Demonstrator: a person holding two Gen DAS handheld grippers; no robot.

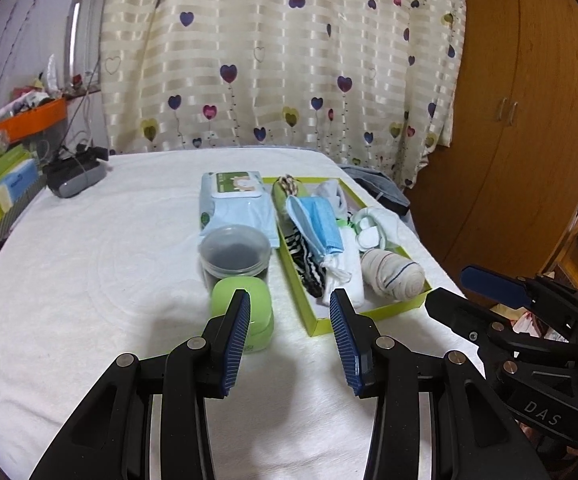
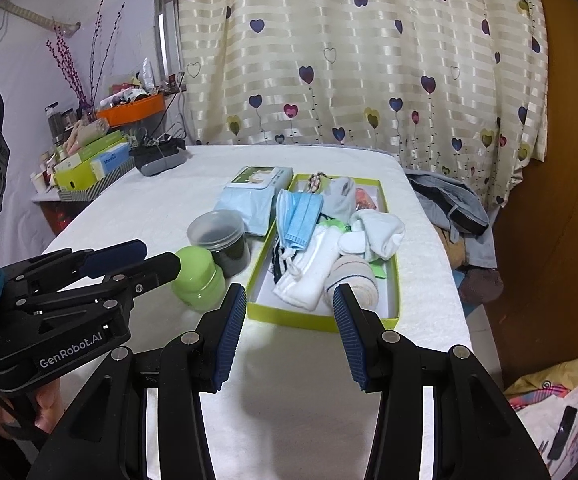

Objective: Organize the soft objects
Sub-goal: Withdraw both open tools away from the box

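Note:
A lime-green open box (image 1: 373, 312) (image 2: 321, 322) on the white table holds soft things: a blue face mask (image 1: 317, 220) (image 2: 301, 216), white socks (image 2: 381, 232), a rolled beige sock (image 1: 393, 274) (image 2: 359, 276), a striped sock (image 1: 305, 264) and a white cloth (image 2: 309, 276). My left gripper (image 1: 289, 308) is open and empty, just short of the box's near left corner. My right gripper (image 2: 289, 300) is open and empty, just in front of the box's near wall. Each gripper also shows in the other's view, the right one (image 1: 453, 288) and the left one (image 2: 161, 256).
A wet-wipes pack (image 1: 235, 208) (image 2: 253, 196), a clear tub with dark contents (image 1: 235, 254) (image 2: 219, 240) and a green jar (image 1: 245, 312) (image 2: 199, 278) stand left of the box. A dark device (image 1: 75, 176) lies at the far left corner. Clothes (image 2: 449, 208) lie off the table's right edge.

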